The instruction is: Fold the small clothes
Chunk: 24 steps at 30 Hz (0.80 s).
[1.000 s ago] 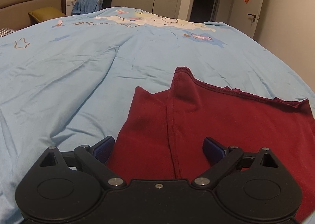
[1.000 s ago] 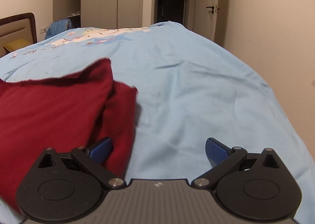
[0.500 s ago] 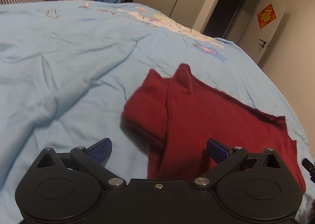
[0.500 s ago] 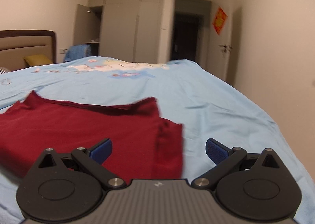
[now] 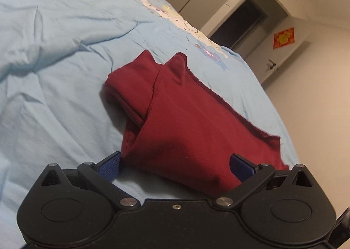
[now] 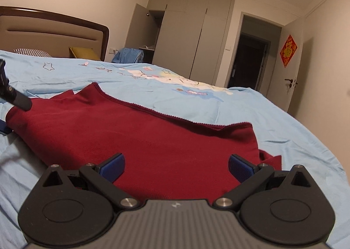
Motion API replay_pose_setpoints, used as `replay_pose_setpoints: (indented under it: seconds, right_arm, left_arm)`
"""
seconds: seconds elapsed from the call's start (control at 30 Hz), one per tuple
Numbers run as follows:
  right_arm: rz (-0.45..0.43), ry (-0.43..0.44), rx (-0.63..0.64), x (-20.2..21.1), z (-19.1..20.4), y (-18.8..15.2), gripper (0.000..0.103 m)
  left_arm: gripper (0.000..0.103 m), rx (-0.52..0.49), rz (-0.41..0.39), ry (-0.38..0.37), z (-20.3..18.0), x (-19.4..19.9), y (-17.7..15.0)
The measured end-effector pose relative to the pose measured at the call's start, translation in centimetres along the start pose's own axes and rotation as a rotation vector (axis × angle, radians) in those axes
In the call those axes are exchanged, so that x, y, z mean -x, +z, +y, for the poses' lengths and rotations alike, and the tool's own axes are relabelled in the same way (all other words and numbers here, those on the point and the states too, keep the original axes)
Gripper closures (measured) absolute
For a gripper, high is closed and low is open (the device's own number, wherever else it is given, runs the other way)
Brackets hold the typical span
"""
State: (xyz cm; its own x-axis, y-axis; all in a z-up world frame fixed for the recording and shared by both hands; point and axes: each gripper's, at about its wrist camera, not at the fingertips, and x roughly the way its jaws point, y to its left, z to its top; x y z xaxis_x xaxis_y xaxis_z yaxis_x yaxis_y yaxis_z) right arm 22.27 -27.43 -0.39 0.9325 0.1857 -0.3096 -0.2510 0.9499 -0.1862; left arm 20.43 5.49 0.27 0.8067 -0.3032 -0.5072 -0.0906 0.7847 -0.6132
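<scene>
A dark red garment (image 5: 192,122) lies folded on the light blue bedsheet (image 5: 54,56) of the bed, near the bed's foot end and toward the side that faces the wall with the door. It is doubled over itself, with a ribbed sleeve (image 5: 129,93) tucked under the upper layer at its left end and a raw, slightly frayed hem (image 6: 166,115) running along its far edge. The left gripper (image 5: 175,164) is low over the near left part of the garment, its jaws spread wide with nothing held between them; one blue pad (image 5: 109,166) sits just beside the fold's edge and the other over the cloth. The right gripper (image 6: 176,165) hovers above the near right part of the garment, its jaws likewise wide apart and empty, both blue pads over red fabric. In the right wrist view a black part of the left gripper shows at the left edge, over the garment's left end. Beyond the bed stand a padded headboard (image 6: 50,34), a grey wardrobe (image 6: 188,36) and a dark doorway (image 6: 249,60).
</scene>
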Motion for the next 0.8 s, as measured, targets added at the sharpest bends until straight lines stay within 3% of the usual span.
replay_pose_setpoints:
  seconds: [0.13,0.23,0.27,0.3,0.4,0.6,0.8]
  right_arm:
    - [0.024,0.018,-0.033,-0.4,-0.3,-0.9,0.000]
    - [0.039,0.026,-0.046,-0.7,-0.4,-1.2,0.000]
    - [0.040,0.027,-0.050,-0.7,-0.5,-1.3,0.000]
    - [0.041,0.028,-0.055,-0.7,-0.4,-1.4,0.000]
    - [0.042,0.032,-0.070,-0.7,-0.6,-1.6,0.000]
    - [0.041,0.026,-0.076,-0.7,-0.6,-1.8,0.000]
    - [0.047,0.032,-0.086,-0.7,-0.6,-1.6,0.000]
  left_arm:
    - [0.002,0.134,-0.039,-0.030,1.0,-0.6,0.0]
    - [0.012,0.200,-0.078,0.000,1.2,-1.1,0.3]
    - [0.021,0.207,-0.085,0.025,1.1,-1.3,0.4]
    - [0.032,0.206,-0.087,0.056,0.9,-1.6,0.6]
    - [0.051,0.206,-0.096,0.101,0.8,-2.0,1.0]
    - [0.070,0.168,-0.109,0.104,0.1,-2.1,1.1]
    - [0.077,0.111,-0.121,0.114,-0.8,-2.0,1.2]
